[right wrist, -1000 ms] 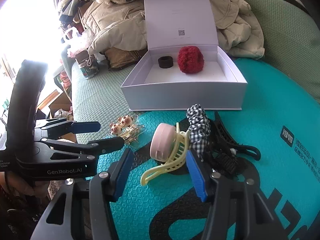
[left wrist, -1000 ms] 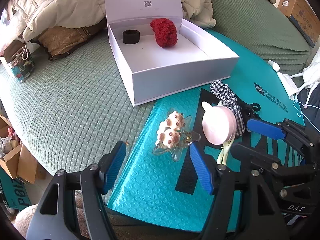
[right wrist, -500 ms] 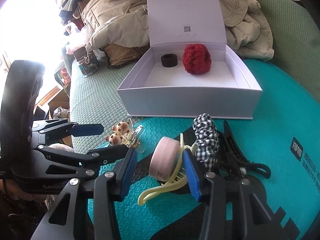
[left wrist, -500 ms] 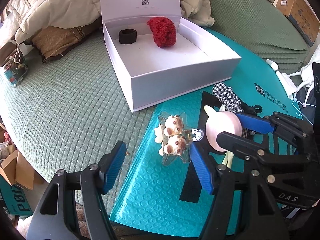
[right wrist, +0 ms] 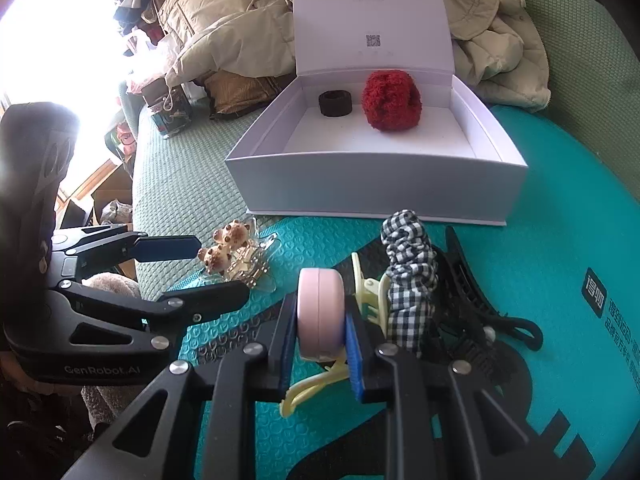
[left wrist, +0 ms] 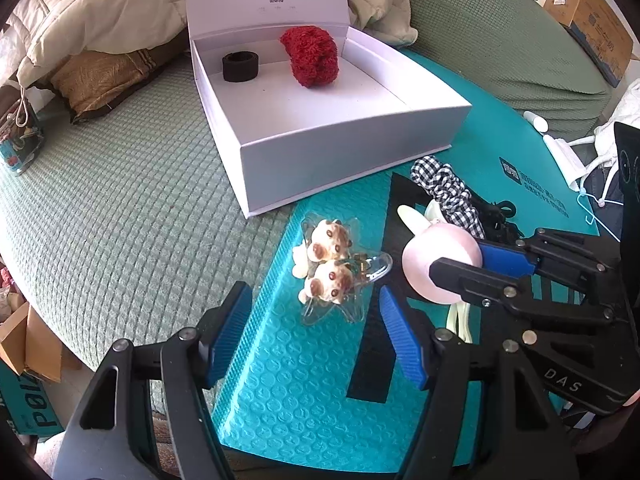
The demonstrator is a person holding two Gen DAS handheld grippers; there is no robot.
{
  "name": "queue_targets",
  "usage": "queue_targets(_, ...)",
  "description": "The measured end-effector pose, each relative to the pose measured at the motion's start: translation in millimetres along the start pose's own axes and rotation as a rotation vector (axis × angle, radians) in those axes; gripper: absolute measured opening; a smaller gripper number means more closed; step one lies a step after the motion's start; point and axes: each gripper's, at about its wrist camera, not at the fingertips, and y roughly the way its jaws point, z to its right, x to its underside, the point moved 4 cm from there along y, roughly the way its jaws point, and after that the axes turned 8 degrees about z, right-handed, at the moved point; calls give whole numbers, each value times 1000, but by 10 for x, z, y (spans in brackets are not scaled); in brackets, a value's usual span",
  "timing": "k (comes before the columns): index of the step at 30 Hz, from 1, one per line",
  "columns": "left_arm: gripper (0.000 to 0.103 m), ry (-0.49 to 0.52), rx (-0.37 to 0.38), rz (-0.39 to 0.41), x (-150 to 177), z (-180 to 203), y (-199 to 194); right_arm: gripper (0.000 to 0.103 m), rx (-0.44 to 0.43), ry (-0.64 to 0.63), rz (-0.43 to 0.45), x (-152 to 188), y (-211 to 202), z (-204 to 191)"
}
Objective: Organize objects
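My right gripper [right wrist: 320, 350] is shut on a round pink case [right wrist: 320, 314], standing on edge on the teal mat; the case also shows in the left wrist view [left wrist: 440, 264]. My left gripper [left wrist: 316, 336] is open just short of a clear clip with two brown bear charms [left wrist: 330, 258], also seen in the right wrist view [right wrist: 230, 252]. A yellow claw clip [right wrist: 316, 384], a checked scrunchie [right wrist: 408, 276] and a black claw clip [right wrist: 476, 304] lie beside the case. The open white box [left wrist: 360, 140] holds a red scrunchie [left wrist: 314, 56] and a black band [left wrist: 240, 66].
Everything rests on a green quilted bed [left wrist: 120, 184] with a teal bubble mat [left wrist: 312, 384]. Beige coats [left wrist: 100, 8] are piled behind the box. A jar [left wrist: 16, 140] stands at the left. Cardboard boxes [left wrist: 592, 12] sit far right.
My right gripper moved forward and closed on the pink case. My left gripper moved closer to the bear clip and stayed open.
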Motion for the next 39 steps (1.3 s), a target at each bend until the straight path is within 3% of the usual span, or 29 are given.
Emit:
queue_targets(11,65,23,-10,10,-35,32,148,22,-8,-19,-23,113,-108,26)
queue_targets(21,41,24,-14,29,-83,-21,152,22,-29,-41,-58,128,42,-81)
queue_targets(39,40,2,1,36,-93,-22,-27,21,-40,-39,-46,136,41,-123)
